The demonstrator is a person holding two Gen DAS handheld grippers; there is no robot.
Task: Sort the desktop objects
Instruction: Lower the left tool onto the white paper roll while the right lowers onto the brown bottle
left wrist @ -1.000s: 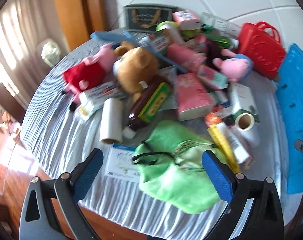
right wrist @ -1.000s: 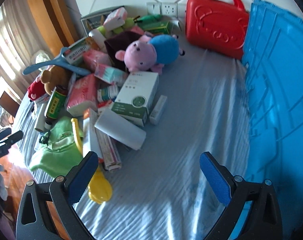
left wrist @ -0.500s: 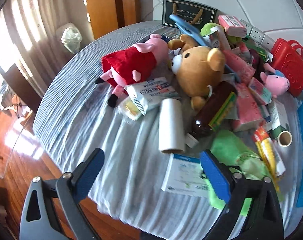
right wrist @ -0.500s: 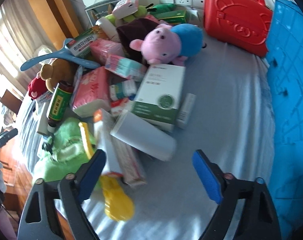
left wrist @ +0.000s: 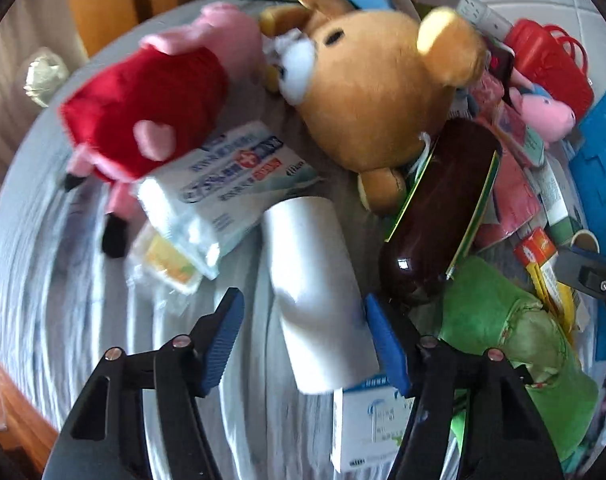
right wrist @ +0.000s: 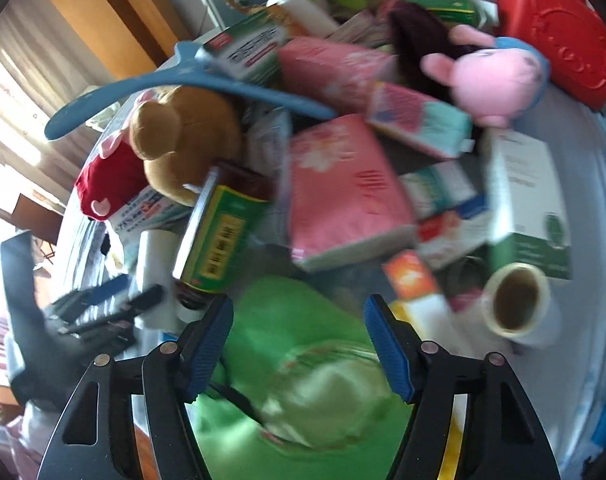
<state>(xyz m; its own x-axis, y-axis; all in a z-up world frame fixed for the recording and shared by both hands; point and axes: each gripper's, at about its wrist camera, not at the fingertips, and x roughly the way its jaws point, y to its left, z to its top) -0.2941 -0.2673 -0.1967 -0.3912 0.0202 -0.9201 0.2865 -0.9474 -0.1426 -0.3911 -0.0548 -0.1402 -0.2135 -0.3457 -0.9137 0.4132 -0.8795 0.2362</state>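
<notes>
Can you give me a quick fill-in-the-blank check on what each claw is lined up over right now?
1. The white roll lies between the pads of the ____ claw.
2. The right claw hovers over a cloth pouch coloured ____.
3. The dark bottle lies against the ____ teddy bear.
4. The blue hanger rests ____ the pile.

Missing words: left; green; brown; on top of

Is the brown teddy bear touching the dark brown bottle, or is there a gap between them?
Touching. In the left wrist view the brown teddy bear lies against the upper end of the dark brown bottle; its paw presses on the bottle's side, with no gap.
</notes>
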